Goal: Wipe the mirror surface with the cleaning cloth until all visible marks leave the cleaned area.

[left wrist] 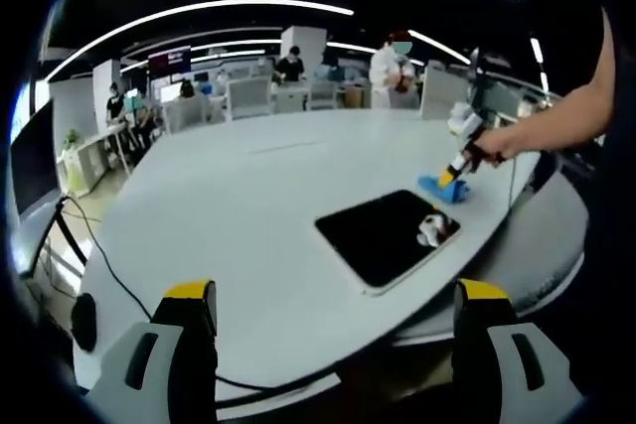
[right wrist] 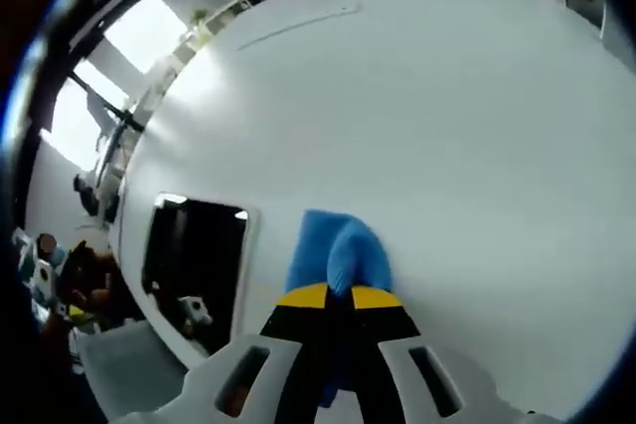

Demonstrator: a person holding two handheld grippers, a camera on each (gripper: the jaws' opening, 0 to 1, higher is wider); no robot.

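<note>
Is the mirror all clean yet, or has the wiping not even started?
Not started, it seems. Done: the right gripper has closed on the blue cloth, which lies on the white table beside the mirror, not on it. In hand: getting the cloth over to the glass. Left: all the wiping. The left gripper hangs open, away from the mirror. Marks are too small to judge here.

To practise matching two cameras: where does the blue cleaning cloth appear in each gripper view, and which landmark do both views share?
Left gripper view: the blue cleaning cloth lies right of centre on the white table, under the right gripper, just beyond the mirror.
Right gripper view: low centre, pinched in that gripper's shut jaws, cloth right of the mirror.
Shared landmark: the mirror.
</note>
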